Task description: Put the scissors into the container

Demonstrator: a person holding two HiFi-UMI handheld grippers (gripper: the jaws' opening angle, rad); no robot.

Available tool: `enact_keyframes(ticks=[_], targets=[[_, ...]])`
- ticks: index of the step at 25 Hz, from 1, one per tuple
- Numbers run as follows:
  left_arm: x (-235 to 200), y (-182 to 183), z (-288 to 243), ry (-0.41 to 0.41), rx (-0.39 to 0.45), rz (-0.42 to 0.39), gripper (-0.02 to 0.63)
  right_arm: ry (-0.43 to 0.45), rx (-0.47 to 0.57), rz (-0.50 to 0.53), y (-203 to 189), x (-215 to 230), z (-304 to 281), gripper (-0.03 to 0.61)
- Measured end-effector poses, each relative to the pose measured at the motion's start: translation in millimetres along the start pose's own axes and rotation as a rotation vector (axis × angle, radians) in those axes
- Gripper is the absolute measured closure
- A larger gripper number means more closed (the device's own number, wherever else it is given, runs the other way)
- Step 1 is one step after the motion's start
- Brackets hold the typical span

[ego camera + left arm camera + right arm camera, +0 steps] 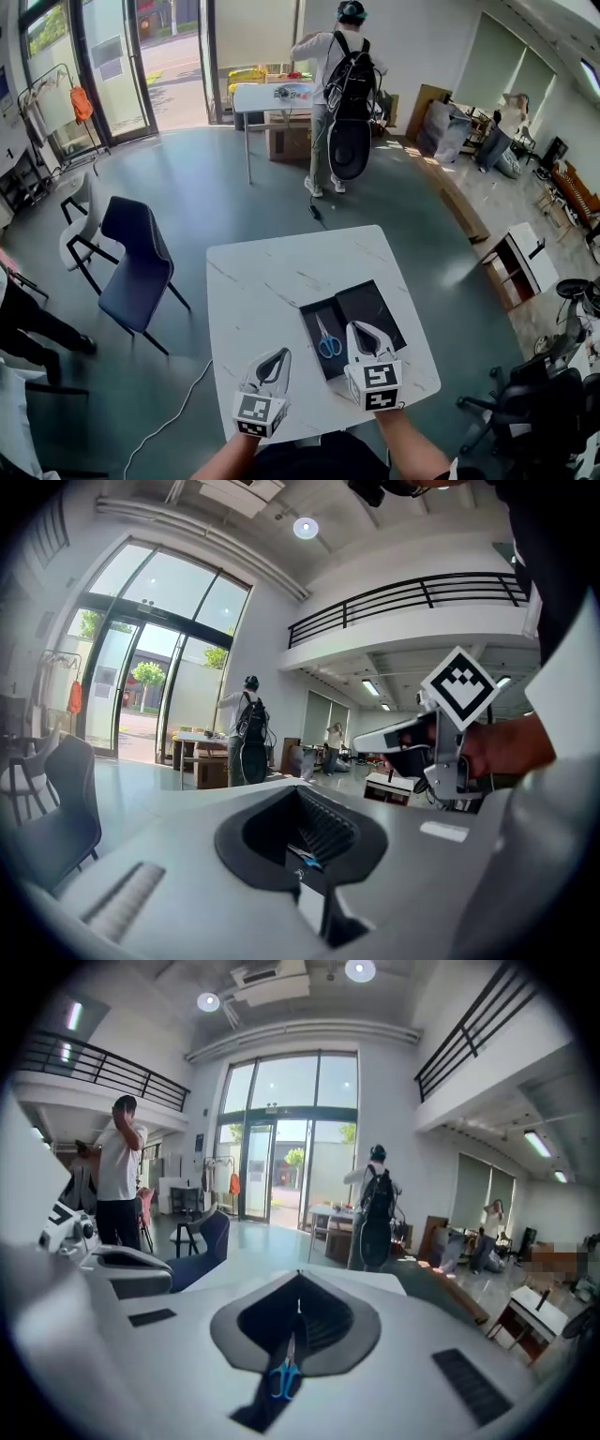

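in the container lie the scissors; right hand-held gripper clenched, empty.

Blue-handled scissors are lying in the left half of the black container on my white marble table. My right gripper sits over the container's near edge, jaws together. The left gripper is just left of it, closed too.

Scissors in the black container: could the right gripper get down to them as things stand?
Probably yes. The scissors lie uncovered in the open container, and the right gripper hangs close by them with nothing between. Its tongs are shut, so they would have to open first.
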State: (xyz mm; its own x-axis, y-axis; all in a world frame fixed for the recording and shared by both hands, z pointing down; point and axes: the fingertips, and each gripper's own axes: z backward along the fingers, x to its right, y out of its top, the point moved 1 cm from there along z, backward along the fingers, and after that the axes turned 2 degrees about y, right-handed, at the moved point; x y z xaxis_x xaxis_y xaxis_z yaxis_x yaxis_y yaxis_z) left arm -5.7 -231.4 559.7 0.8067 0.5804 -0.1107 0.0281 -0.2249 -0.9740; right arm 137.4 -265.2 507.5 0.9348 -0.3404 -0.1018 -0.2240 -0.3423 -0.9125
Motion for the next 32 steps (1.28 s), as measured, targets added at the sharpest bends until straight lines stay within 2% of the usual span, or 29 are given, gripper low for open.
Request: enact_keyframes(ticks=[6,9,17,32], targets=[[8.4,5.6,-3.0,-0.026,0.002,0.001,0.604,-0.014,0.205,-0.023,22.1,-1.2,39.9,0.571],[11.7,8.4,-2.0,-0.031,0.006,-0.001,0.604,-0.017,0.263,-0.01,21.8,-3.9,55.2,0.572],[7.8,7.6,2.5,-0.02,0.002,-0.005,0.604,-0.024,0.249,-0.03,1.5,-6.1,64.6,0.572],[1.9,11.6,5.1,-0.016,0.004,-0.011,0.604,-0.011,0.288,-0.017,10.1,-11.1,59.6,0.572]])
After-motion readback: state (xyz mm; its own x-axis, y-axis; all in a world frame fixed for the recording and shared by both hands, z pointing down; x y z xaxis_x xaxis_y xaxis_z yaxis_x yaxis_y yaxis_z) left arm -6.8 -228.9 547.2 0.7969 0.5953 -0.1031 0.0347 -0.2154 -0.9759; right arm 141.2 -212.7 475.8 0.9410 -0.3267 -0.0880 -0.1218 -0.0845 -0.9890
